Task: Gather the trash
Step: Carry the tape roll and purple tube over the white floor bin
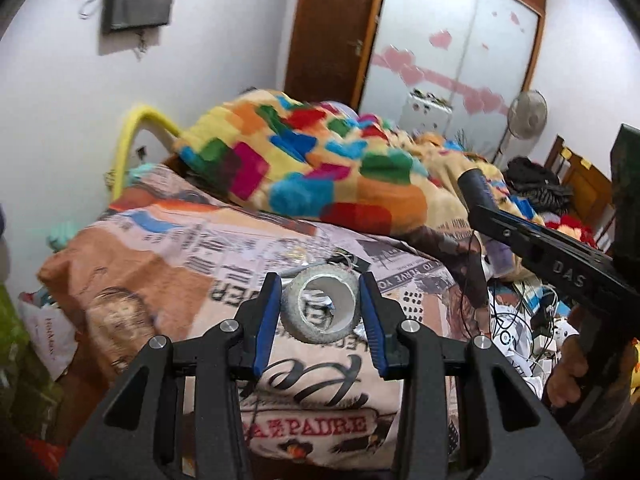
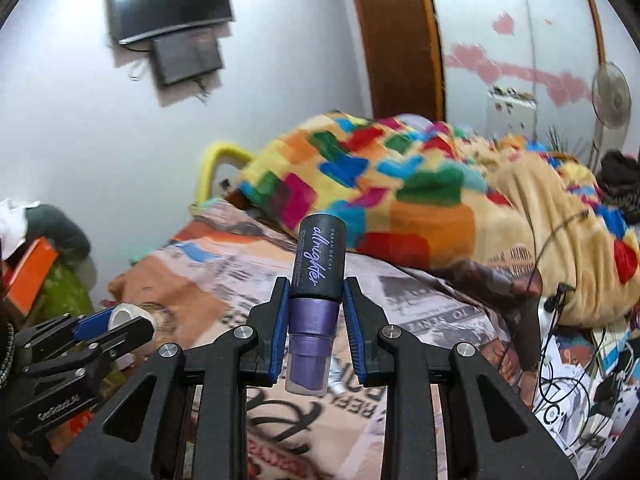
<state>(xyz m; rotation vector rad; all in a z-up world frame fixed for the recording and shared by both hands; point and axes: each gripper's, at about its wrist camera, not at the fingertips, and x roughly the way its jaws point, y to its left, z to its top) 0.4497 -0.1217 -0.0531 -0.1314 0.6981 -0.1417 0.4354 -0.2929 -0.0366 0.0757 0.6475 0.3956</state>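
While both loads ride above bed [image 1: 168, 264]: left gripper [image 1: 320, 312] pinches tape roll [image 1: 319, 305]; right gripper [image 2: 316, 312] clamps spray bottle [image 2: 314, 304]; keep squeeze firm, bottle upright; carry level toward trash.

A bed [image 1: 168, 248] covered in a newspaper-print sheet [image 1: 224, 240] carries a heaped multicoloured patchwork blanket [image 1: 320, 164], with tangled cables [image 1: 516, 312] and papers spread along its right side.
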